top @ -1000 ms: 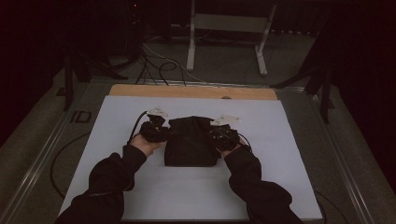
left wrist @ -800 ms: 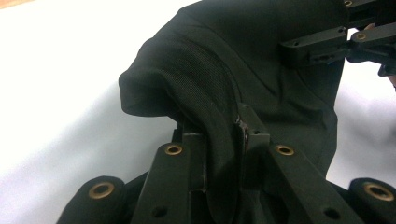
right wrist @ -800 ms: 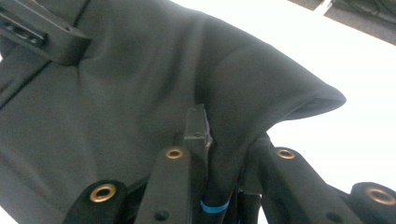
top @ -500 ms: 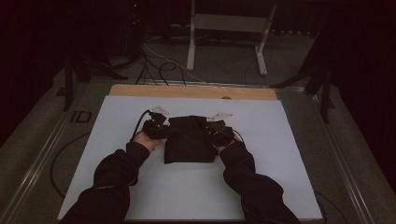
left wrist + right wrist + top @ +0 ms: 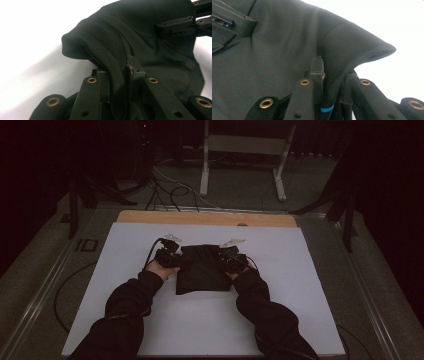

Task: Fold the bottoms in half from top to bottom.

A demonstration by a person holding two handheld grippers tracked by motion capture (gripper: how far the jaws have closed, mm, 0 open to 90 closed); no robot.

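A black cloth (image 5: 202,272) lies folded in the middle of the white table top (image 5: 300,295). My left gripper (image 5: 172,259) is at the cloth's far left corner, shut on a pinched fold of the fabric (image 5: 150,37); the left gripper (image 5: 120,67) has fabric squeezed between its jaws. My right gripper (image 5: 230,260) is at the far right corner, and up close that right gripper (image 5: 334,72) is likewise shut on a raised fold of the cloth (image 5: 287,50). Each gripper view shows the other gripper (image 5: 180,25) (image 5: 232,21) across the fabric.
A wooden strip (image 5: 205,218) runs along the table's far edge. Beyond it on the floor stand a metal frame (image 5: 245,150) and loose cables (image 5: 170,190). Bare white surface lies on both sides of the cloth and in front of it.
Both hands have sunk a little and shifted away from the person and slightly inward, carrying the pinched far corners of the cloth with them. Both grips are unchanged.
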